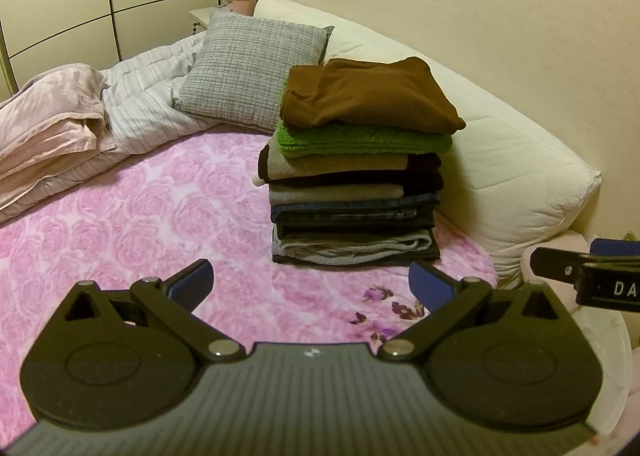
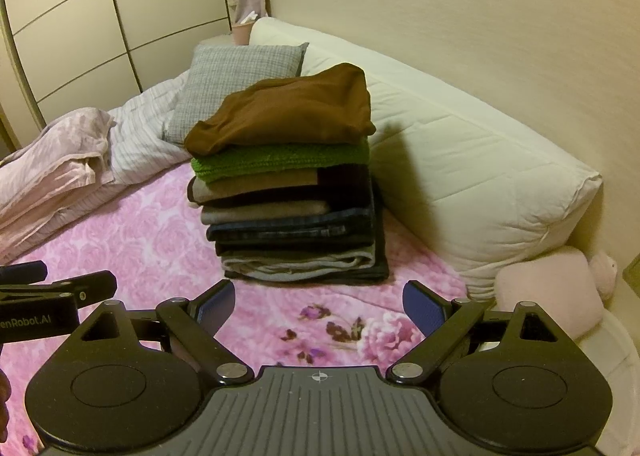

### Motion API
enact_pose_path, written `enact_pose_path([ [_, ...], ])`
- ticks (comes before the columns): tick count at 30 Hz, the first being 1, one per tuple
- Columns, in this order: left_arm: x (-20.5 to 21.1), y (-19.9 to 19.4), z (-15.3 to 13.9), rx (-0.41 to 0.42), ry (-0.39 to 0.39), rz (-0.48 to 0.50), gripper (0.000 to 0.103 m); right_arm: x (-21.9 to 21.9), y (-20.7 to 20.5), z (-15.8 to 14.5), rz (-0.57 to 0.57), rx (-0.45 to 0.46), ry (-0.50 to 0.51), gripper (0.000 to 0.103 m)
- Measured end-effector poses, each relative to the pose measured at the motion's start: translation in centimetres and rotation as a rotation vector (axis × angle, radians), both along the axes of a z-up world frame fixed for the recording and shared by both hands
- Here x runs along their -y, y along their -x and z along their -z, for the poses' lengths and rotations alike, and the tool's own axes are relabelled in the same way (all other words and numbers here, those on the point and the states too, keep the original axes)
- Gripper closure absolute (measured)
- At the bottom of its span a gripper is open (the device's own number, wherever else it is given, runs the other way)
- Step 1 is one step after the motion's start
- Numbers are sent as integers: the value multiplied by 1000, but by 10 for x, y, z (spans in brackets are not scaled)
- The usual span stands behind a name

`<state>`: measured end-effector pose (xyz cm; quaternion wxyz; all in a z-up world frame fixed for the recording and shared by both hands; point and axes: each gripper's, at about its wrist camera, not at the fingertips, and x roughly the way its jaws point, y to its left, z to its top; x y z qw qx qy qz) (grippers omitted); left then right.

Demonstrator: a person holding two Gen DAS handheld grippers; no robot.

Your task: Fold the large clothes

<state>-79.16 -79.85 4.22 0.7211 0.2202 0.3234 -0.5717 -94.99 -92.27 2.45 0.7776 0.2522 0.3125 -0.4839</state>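
Both grippers, left [image 1: 311, 285] and right [image 2: 319, 303], spread empty; tall folded stack [image 2: 294, 184] risks toppling if nudged sideways.

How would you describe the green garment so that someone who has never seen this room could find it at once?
Look at the bed with the pink rose-patterned blanket, where one tall stack of folded clothes stands next to the long white cushion. The green garment is second from the top, directly under the brown one. It is the only bright, chunky knit; everything else in the stack is brown, grey or dark.
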Motion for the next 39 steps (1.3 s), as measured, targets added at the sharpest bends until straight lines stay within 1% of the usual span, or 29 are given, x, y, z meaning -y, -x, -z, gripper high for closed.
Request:
enact_pose_path([
  [32,-5,1,0,6,-8,-1,1,-4,-6,-1,-23,-8,4,15],
  [39,-5,1,1,8,4,0,1,-2,-6,-1,-26,-8,6,15],
])
